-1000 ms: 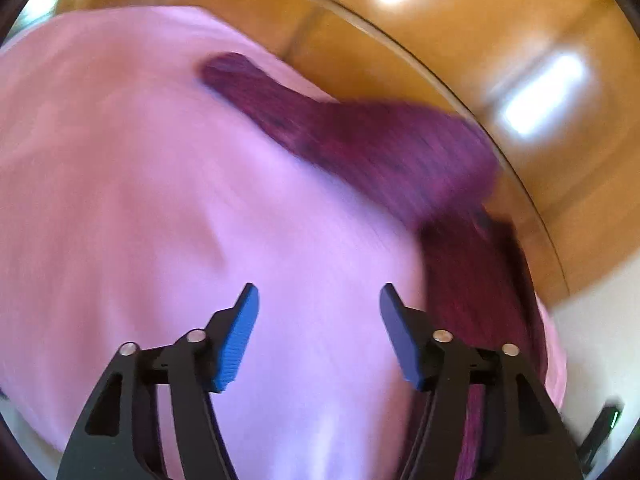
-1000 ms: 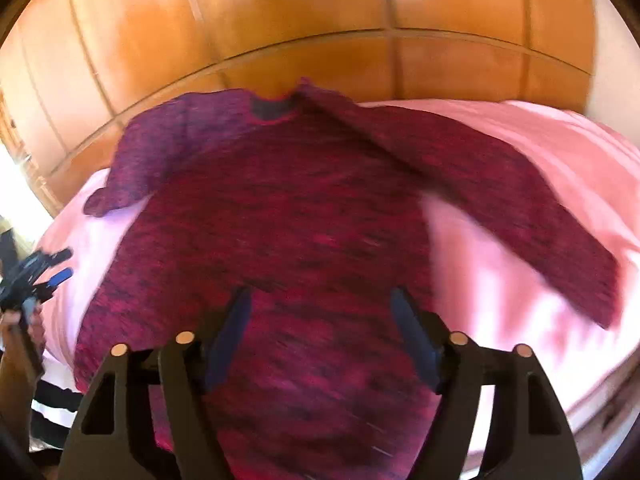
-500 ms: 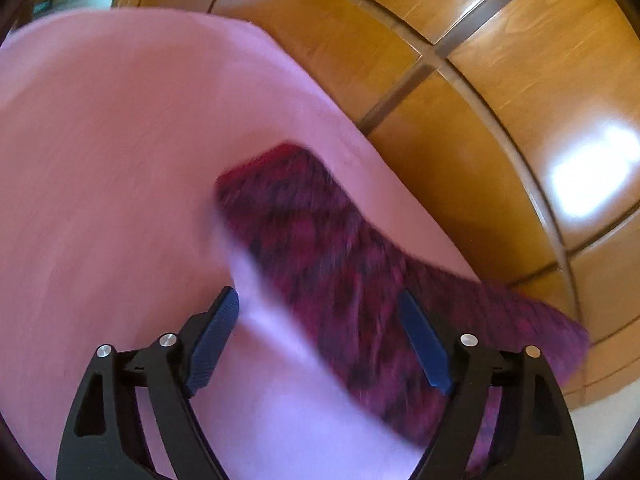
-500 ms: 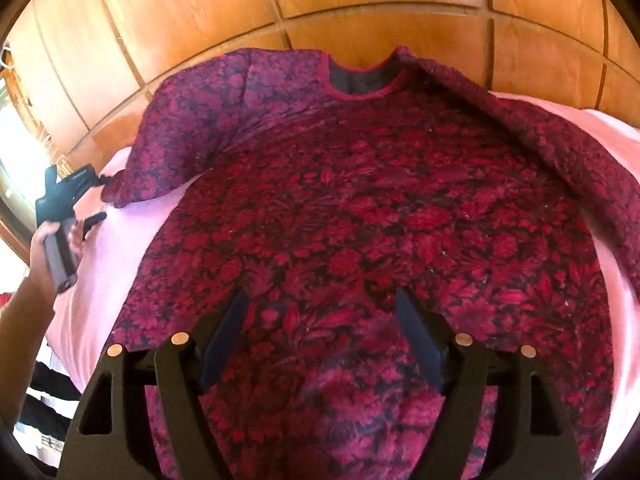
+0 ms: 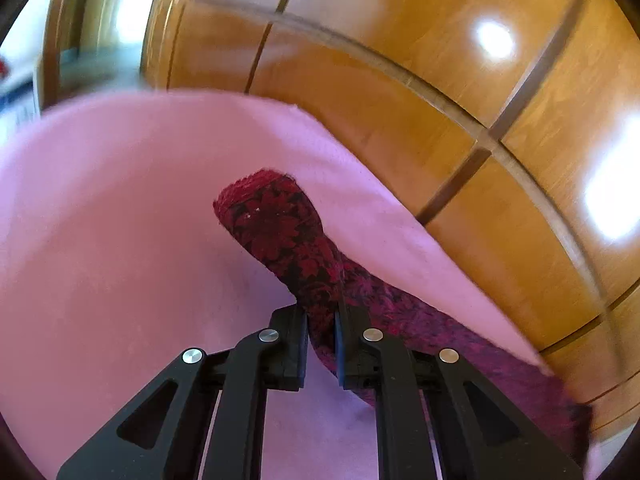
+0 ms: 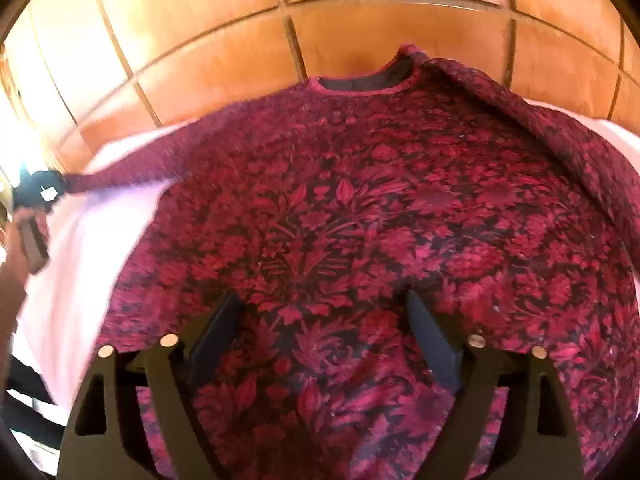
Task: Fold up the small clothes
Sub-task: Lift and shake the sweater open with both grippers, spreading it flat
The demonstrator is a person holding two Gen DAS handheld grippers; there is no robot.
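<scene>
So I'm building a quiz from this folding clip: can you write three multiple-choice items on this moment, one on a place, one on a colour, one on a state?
1. Where does the left gripper grip the garment?
A. at the neckline
B. on a sleeve, back from its cuff
C. on the bottom hem

2. What colour is the cloth under the garment?
A. pink
B. green
C. grey

3. How does the right gripper stand?
A. shut on the collar
B. shut on a sleeve
C. jaws apart over the garment's body, gripping nothing

Answers:
1 B: the left wrist view shows the pads clamped on the sleeve, its cuff lying beyond the fingertips.
2 A: pink fabric shows around the sleeve and beside the body.
3 C: the right wrist view shows both fingers spread, opening, with flat patterned fabric beyond them.
</scene>
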